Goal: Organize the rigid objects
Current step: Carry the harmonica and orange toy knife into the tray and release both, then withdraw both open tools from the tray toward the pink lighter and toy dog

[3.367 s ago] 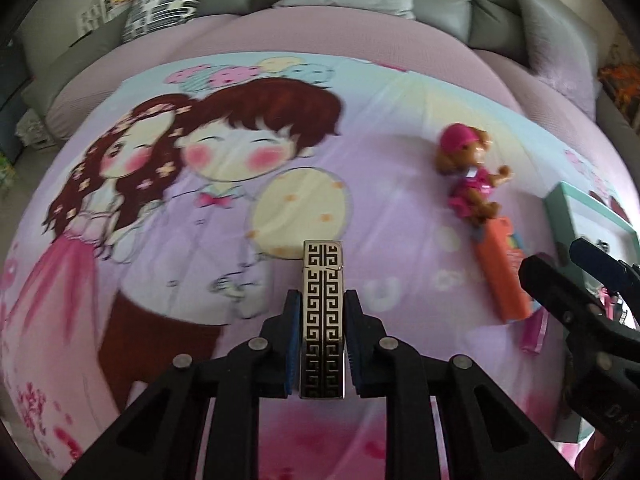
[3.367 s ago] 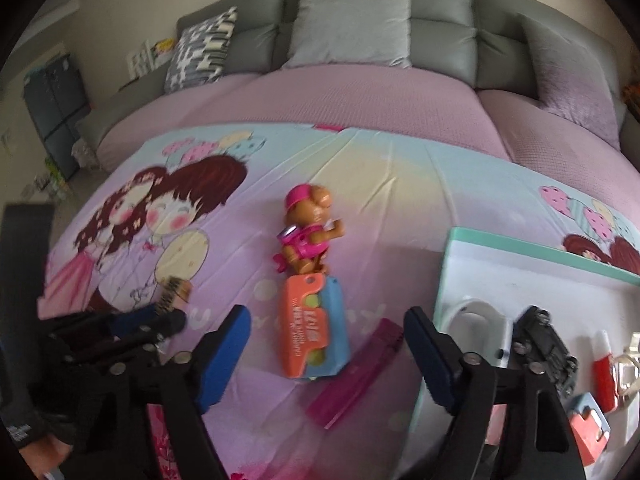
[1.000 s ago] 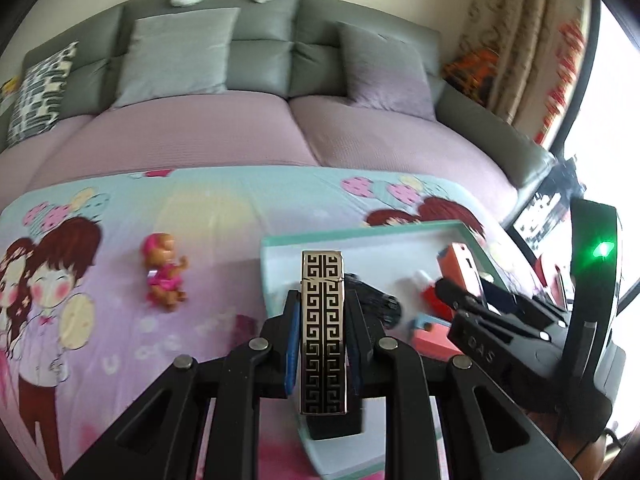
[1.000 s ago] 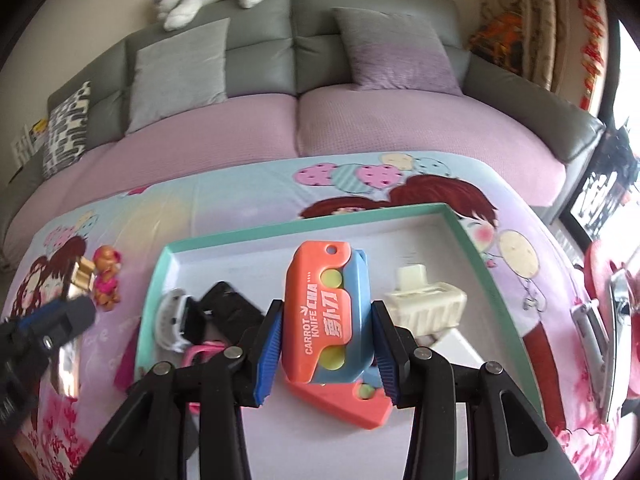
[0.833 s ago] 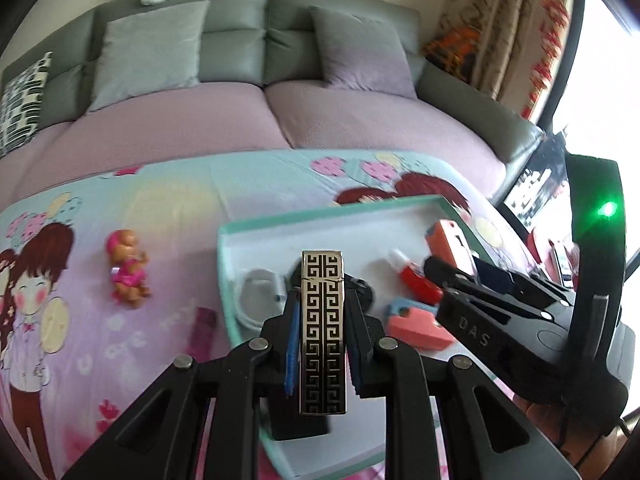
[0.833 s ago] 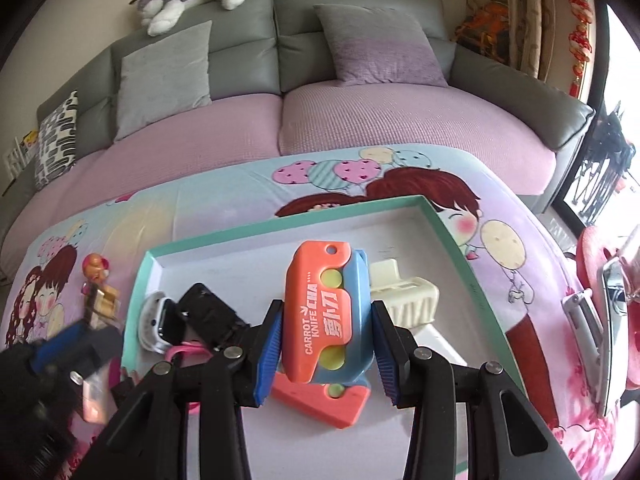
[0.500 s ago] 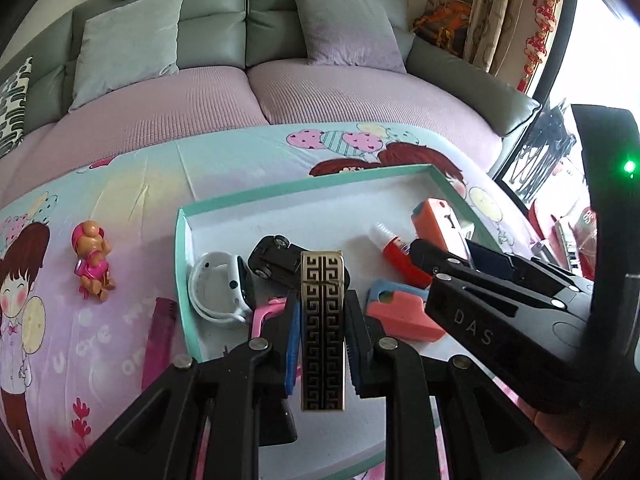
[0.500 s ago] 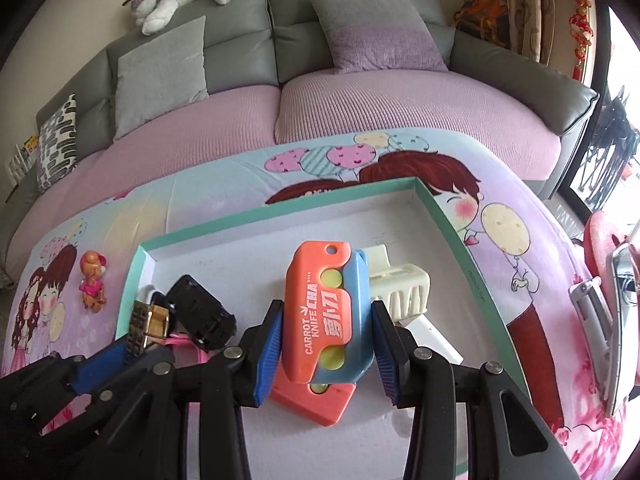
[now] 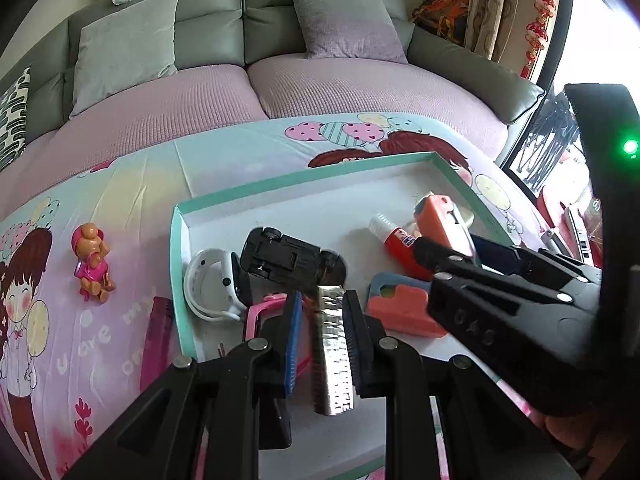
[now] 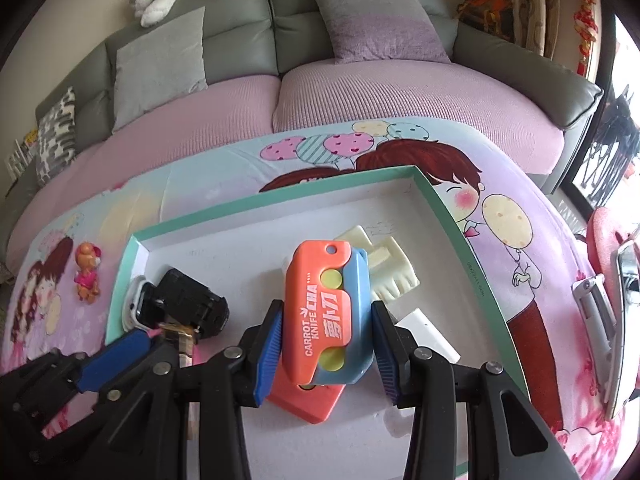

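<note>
Left wrist: lighter (image 9: 333, 346) seemingly loose between claw (image 9: 320, 336) pads.

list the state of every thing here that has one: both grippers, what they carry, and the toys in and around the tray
left gripper: open, jaws apart around the lighter
patterned metal lighter: released, tilted between the jaws over the tray
right gripper: shut
orange and blue carrot knife toy: clamped, held above the tray
black toy car: upside down in the tray
teal-rimmed white tray: partly filled
brown puppy figure: lying outside the tray
</note>
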